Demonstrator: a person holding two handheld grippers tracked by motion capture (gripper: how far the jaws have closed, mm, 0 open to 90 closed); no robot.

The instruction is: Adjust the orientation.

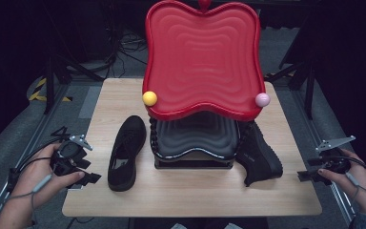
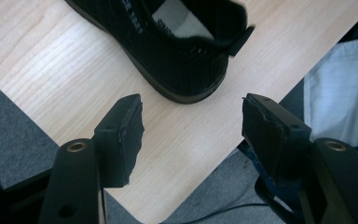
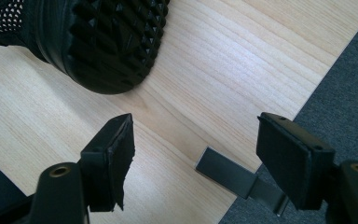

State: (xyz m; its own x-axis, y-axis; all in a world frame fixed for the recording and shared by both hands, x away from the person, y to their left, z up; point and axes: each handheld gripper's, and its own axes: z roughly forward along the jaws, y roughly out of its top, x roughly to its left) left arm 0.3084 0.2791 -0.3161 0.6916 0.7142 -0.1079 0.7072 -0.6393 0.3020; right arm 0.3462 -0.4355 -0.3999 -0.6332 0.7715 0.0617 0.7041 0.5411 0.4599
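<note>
Two black shoes lie on the wooden table [image 1: 100,200]. The left shoe [image 1: 126,150] rests upright, opening up, left of a black stand [image 1: 195,143]. The right shoe [image 1: 259,155] lies on its side against the stand's right, its studded sole [image 3: 107,42] facing my right gripper. My left gripper [image 1: 83,179] is at the table's front left edge, open, with the left shoe's heel [image 2: 186,70] just beyond its empty jaws. My right gripper [image 1: 310,175] hovers open at the table's right edge, nothing between its jaws.
A large red wavy tray [image 1: 202,57] sits on top of the black stand at the table's middle, a yellow ball [image 1: 149,98] and a pink ball [image 1: 262,99] at its front corners. Grey floor and metal rails surround the table. A metal bracket [image 3: 233,177] juts from the table edge.
</note>
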